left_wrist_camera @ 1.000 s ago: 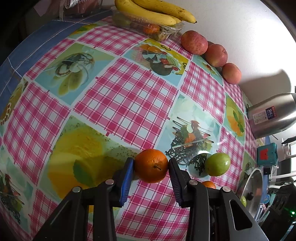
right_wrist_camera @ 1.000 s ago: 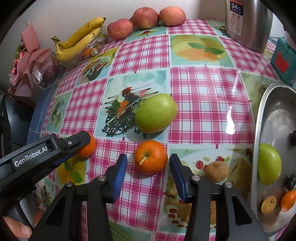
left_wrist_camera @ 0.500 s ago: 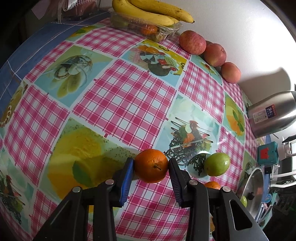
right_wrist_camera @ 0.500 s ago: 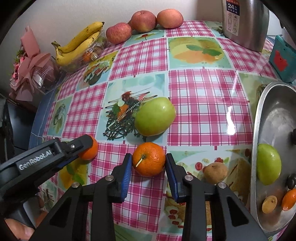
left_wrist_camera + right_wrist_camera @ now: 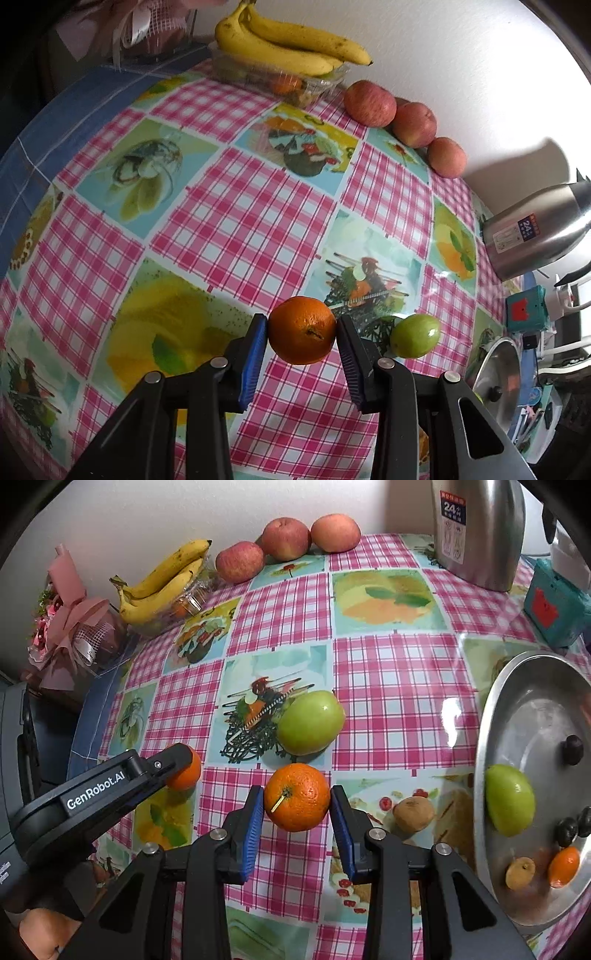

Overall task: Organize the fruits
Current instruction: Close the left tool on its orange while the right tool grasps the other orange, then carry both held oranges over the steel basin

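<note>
My left gripper is shut on an orange, held just above the checked tablecloth. In the right wrist view my right gripper is shut on a second orange with a short stem, both blue pads pressing its sides. The left gripper shows there at the left with its orange. A green apple lies just beyond the right gripper and appears again to the right of the left one.
A metal dish at the right holds a green fruit and several small fruits. A brown fruit lies beside it. Along the wall stand three red apples, bananas on a clear box, a steel kettle, a teal box and a bouquet.
The right gripper's jaws closed onto the stemmed orange and it has risen a little off the cloth. The left gripper kept its hold on its orange with little movement.
</note>
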Demonstrator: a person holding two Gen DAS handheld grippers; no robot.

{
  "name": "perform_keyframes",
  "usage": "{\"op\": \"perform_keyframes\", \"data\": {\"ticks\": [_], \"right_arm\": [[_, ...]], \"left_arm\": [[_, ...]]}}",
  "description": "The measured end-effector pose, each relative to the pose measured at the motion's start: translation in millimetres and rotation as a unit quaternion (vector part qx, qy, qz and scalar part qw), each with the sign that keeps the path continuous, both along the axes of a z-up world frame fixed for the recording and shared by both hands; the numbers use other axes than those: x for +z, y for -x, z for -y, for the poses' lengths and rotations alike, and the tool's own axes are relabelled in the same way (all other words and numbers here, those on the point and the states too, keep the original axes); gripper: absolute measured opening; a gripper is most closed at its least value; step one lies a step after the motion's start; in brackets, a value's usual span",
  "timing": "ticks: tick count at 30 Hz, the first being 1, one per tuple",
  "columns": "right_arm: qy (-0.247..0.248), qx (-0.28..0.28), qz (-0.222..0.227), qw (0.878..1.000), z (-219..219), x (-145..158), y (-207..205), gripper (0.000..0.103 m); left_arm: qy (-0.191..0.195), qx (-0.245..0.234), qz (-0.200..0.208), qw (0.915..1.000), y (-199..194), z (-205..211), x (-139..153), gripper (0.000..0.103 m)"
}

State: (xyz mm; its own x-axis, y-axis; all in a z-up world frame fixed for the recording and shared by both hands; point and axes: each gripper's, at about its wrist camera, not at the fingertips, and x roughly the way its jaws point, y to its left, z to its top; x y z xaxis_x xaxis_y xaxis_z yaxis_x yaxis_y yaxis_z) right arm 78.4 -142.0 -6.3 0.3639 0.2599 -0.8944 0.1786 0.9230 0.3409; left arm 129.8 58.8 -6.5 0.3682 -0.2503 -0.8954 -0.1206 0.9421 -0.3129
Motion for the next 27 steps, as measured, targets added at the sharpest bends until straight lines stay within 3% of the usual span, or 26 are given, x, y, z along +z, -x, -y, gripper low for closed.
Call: {"op": "perform_keyframes", "data": {"ticks": [17,27], "right_arm": [[0.018,-0.021,0.008,1.000,16.9,27.5,12.2,0.037],[0.020,-0.080,0.004,0.997,64.4,30.5,24.2,0.037]], "left_arm": [[-0.027,-0.028,0.036,0.9986,14.3,16.7,20.4,0.041],[-0.031,-0.063,0.032,0.9971,23.5,42.8,18.5,0.041]]}}
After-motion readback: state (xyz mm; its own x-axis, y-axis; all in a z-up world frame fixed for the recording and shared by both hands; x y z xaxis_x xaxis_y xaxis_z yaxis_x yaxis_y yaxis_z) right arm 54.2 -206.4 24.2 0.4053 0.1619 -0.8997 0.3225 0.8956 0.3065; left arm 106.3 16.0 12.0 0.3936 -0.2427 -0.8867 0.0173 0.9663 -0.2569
